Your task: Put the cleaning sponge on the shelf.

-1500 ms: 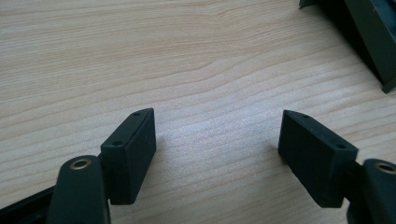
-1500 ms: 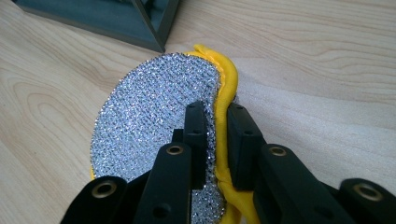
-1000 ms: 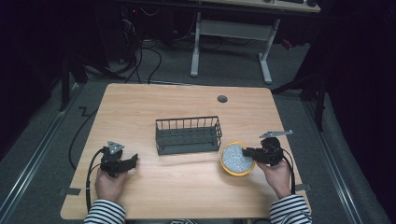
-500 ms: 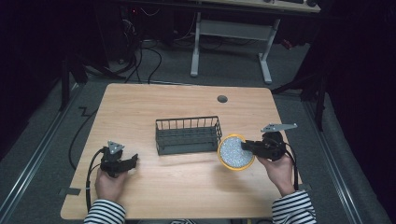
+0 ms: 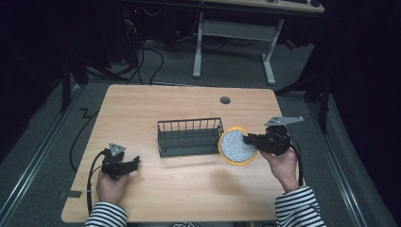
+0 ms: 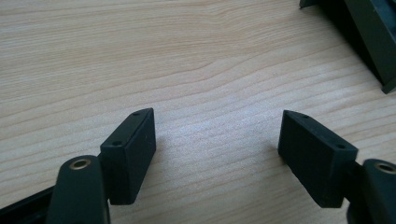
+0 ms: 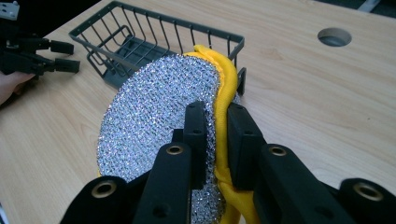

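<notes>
Left gripper [image 5: 134, 163] rests spread and empty on the table [image 5: 189, 189], while we pinch the round scouring pad [image 5: 236, 145] in the right gripper [image 5: 248, 139] beside the wire basket [image 5: 189, 137], and should probably lift its edge clear of the rim before lowering.

A round scouring pad [image 5: 237, 146], silver mesh face with yellow rim, sits tilted just beside the wire basket [image 5: 189, 137].

The high view looks forward and down over the whole tabletop [image 5: 189, 189]. Both gripper views sit close and low; the right's shares the wire basket [image 7: 140, 42] with it.
</notes>
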